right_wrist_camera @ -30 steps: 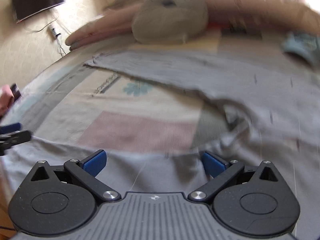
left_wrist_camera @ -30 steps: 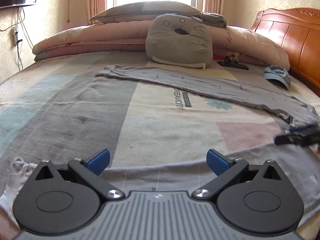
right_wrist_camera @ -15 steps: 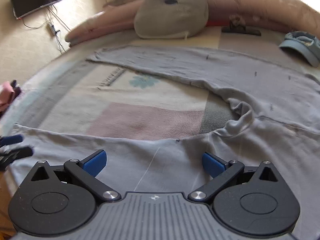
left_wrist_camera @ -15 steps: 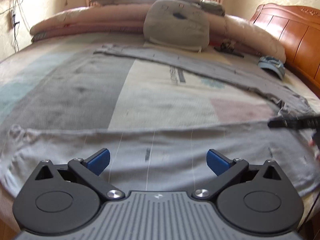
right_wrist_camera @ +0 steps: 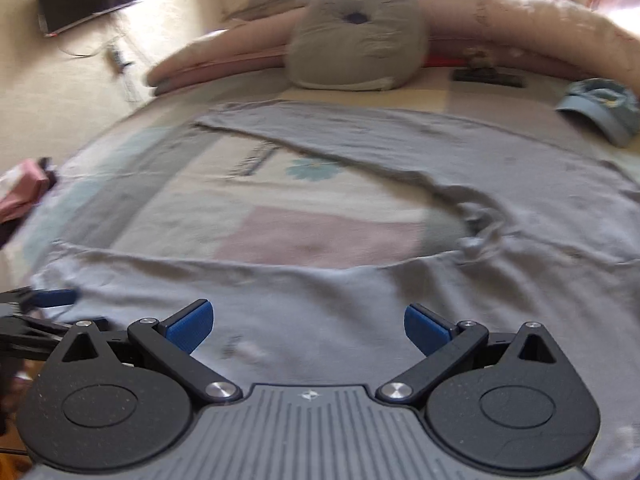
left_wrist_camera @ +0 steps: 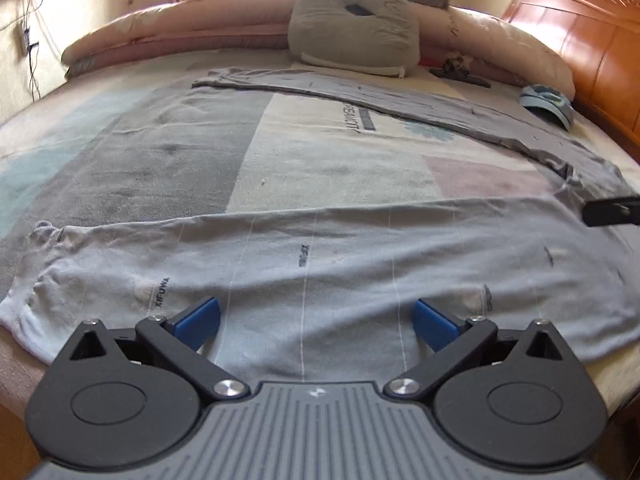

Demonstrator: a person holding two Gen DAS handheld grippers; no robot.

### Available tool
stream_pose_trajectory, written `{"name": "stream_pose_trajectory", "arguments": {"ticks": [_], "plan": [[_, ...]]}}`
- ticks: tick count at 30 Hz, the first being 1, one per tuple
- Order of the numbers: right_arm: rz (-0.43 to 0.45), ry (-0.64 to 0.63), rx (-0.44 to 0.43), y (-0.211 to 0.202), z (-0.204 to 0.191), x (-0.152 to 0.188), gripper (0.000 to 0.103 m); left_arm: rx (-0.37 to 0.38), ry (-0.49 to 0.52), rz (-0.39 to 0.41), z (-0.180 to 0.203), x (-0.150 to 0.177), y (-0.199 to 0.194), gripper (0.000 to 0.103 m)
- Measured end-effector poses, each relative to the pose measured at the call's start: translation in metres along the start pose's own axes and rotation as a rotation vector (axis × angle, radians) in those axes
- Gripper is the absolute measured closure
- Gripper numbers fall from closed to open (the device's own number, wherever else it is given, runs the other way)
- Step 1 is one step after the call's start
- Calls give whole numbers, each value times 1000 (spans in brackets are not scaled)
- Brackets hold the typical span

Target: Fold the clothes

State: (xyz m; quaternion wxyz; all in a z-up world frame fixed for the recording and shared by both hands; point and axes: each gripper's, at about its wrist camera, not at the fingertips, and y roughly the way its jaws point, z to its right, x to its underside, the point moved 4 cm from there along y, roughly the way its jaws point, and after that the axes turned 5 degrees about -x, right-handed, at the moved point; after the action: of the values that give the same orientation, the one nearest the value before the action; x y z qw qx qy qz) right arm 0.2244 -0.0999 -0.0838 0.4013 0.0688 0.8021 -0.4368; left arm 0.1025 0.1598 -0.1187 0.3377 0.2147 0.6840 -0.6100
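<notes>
Left wrist view shows the left hand-held gripper (left_wrist_camera: pixel 316 322) spread wide and holding nothing, poised over the near leg of the grey trousers (left_wrist_camera: pixel 320 256), which lie spread across the bed (left_wrist_camera: pixel 120 152) with one leg along the near edge and the other (left_wrist_camera: pixel 400 100) angled off toward the cushion (left_wrist_camera: pixel 354 28). The right hand-held gripper (right_wrist_camera: pixel 308 326) is likewise released and empty, over the same leg nearer the crotch (right_wrist_camera: pixel 476 224); its tip shows at the right edge of the left view.

Risks, as I judge them: the near hem hangs just over the bed's edge, so a pinch taken too shallow could catch only the top layer and leave the underside trailing, giving a skewed fold. The bunched cloth at the crotch may drag and wrinkle when the leg is lifted. The cap (right_wrist_camera: pixel 600 108) sits close to the far leg and could be swept along.

Compared with a second ago, both grippers have drawn back toward the bed's edge, so far more of the near leg lies in front of them, and the right view, sharp half a second ago, has blurred again.
</notes>
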Motion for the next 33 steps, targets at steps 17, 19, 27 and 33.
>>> {"name": "stream_pose_trajectory", "arguments": {"ticks": [17, 19, 27, 33], "plan": [[3, -13, 90, -18, 7, 3, 0, 22, -10, -24, -7, 1, -5, 1], [-2, -12, 167, -32, 14, 21, 0, 14, -12, -17, -6, 2, -8, 1], [7, -28, 293, -35, 27, 78, 0, 9, 72, 20, 9, 21, -18, 1], [27, -16, 298, -36, 27, 78, 0, 17, 105, 1, 6, 31, -34, 1]]}}
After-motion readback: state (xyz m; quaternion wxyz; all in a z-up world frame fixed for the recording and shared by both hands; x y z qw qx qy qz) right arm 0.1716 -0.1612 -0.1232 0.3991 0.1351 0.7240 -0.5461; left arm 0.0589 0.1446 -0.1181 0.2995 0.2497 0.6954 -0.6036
